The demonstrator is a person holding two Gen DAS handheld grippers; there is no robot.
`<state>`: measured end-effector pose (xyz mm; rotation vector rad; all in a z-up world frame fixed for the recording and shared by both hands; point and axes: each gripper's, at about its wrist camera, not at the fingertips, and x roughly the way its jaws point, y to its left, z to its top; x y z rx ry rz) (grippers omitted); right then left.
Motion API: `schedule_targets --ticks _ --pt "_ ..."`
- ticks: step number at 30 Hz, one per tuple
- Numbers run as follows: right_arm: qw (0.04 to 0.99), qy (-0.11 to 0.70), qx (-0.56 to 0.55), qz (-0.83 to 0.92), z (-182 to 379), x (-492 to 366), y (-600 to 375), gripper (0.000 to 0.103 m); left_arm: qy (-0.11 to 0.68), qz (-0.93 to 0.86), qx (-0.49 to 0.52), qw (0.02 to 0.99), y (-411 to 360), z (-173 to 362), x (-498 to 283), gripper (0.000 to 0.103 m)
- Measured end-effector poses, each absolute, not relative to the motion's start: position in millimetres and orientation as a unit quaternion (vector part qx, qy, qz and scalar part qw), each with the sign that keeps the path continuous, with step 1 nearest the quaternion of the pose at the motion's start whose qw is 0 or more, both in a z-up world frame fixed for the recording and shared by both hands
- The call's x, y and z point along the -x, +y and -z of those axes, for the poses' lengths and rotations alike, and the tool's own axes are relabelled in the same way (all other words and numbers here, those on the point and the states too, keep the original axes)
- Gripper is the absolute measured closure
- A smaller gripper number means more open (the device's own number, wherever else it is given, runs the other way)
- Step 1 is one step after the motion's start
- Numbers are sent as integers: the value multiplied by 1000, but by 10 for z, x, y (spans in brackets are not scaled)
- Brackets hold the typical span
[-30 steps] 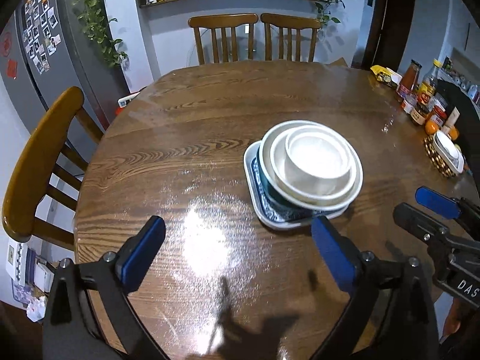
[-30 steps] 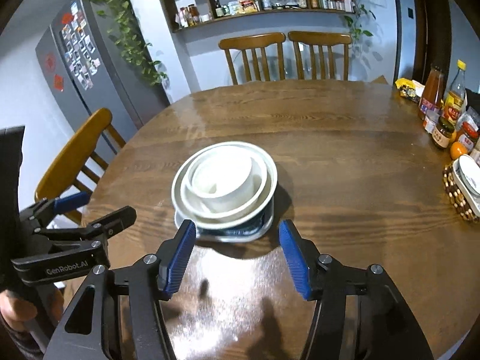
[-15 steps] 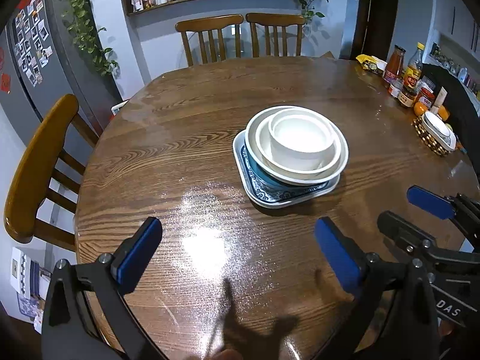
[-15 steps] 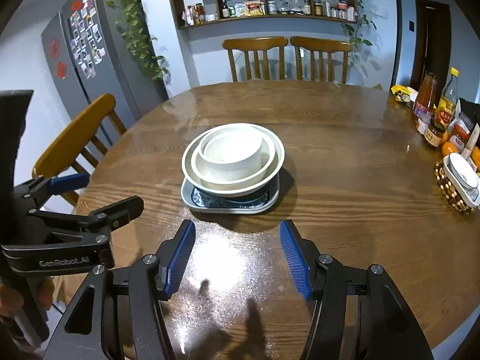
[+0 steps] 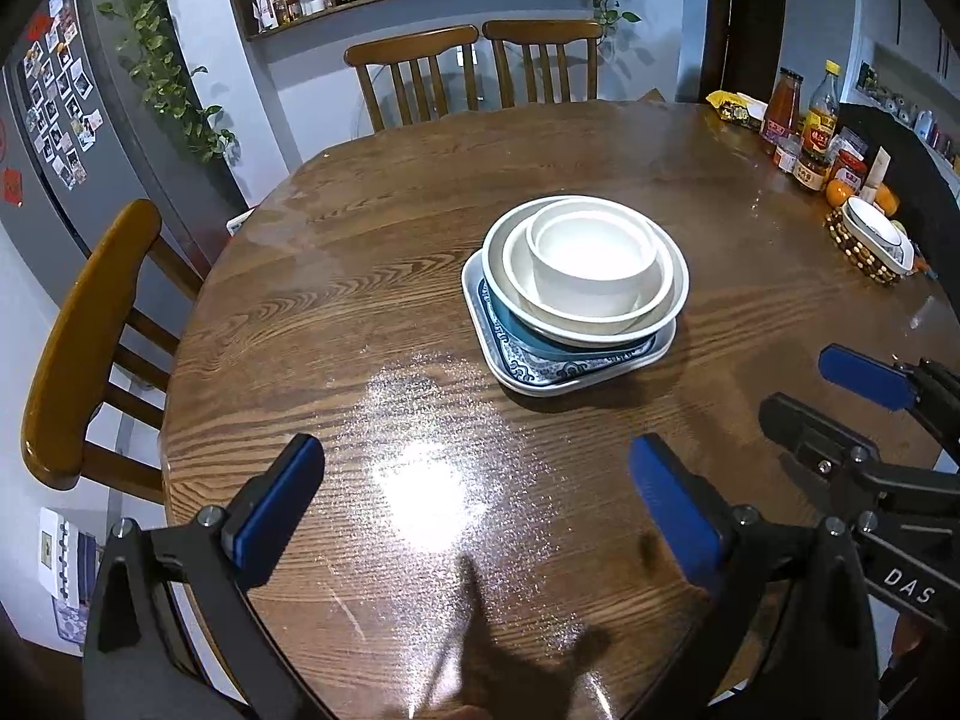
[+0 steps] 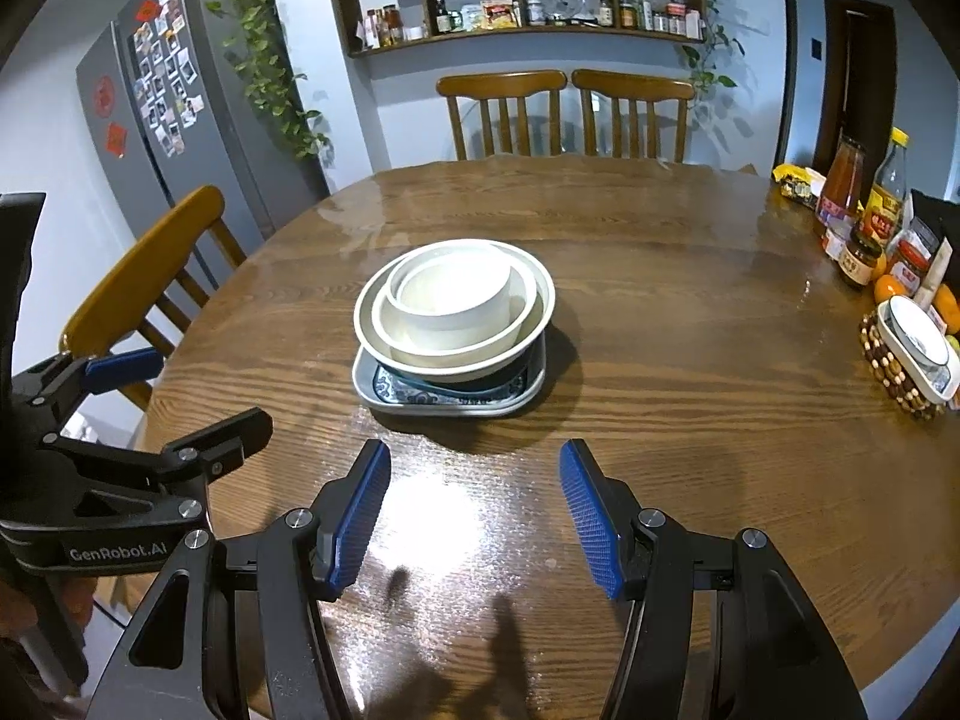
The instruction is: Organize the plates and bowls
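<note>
Left wrist view looks down on a stack near the middle of the round wooden table (image 5: 360, 276): a small white bowl (image 5: 591, 258) nests in a wider cream bowl (image 5: 660, 294), that one sits in a shallow white dish (image 5: 495, 276), and the lot rests on a square blue-patterned plate (image 5: 540, 363). Both pairs of tongs hang over the near edge of the table, well apart from the stack. The left tongs (image 5: 477, 501) are spread wide with nothing between them; the right tongs (image 6: 474, 516) stand spread as well, also with nothing gripped. Off at the table's right edge stand bottles and jars (image 6: 864, 222), with a beaded basket (image 6: 900, 372) nearby.
</note>
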<state>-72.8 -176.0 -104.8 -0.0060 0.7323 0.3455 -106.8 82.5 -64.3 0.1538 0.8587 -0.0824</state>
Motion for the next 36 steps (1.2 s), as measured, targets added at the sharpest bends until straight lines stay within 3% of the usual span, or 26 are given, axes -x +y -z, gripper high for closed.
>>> schedule_targets --ticks 36 --pt "915 366 -7 -170 1074 697 -1774 43 428 38 -71 900 827 728 1051 1"
